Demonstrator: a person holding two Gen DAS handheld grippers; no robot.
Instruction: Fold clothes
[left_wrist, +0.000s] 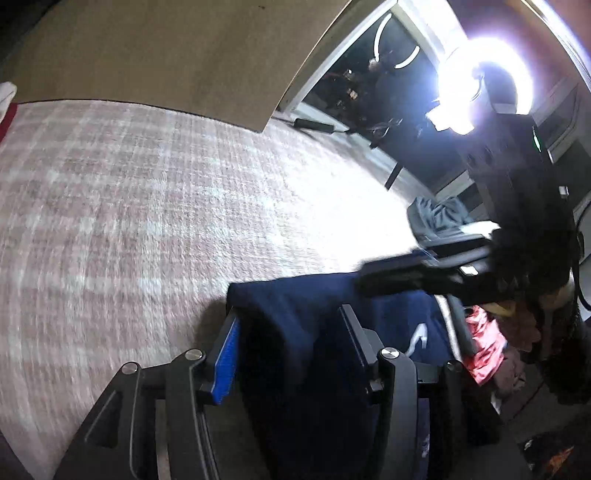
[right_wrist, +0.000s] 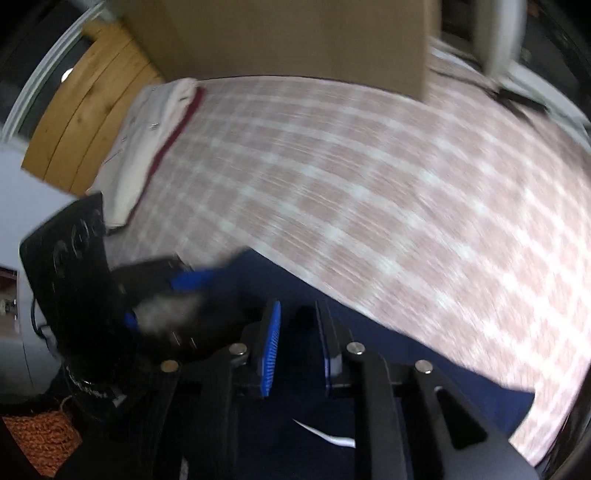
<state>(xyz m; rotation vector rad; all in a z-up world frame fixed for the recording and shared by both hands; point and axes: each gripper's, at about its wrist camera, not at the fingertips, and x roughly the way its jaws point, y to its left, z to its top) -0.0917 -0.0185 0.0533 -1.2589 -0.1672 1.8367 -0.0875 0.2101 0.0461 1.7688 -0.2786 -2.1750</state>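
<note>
Two grippers carry one navy garment at the near edge of a checked bed.

Left wrist view: the left gripper (left_wrist: 288, 332) has the navy garment (left_wrist: 391, 314) bunched between its fingers, which stand fairly wide, so I cannot tell whether they pinch it or only cradle it; the right gripper (left_wrist: 402, 277) reaches in from the right at the cloth's top edge, its grip blurred. The checked bedcover (left_wrist: 147, 203) is bare ahead. Right wrist view: the right gripper (right_wrist: 295, 332) has its fingers close together, dark cloth seemingly pinched between them; the garment (right_wrist: 406, 350) hangs below over the bed edge, and a folded white garment (right_wrist: 147, 147) lies far left. To do this well, I judge both corners should stay level and taut, and the cloth be laid flat on the open cover.
</note>
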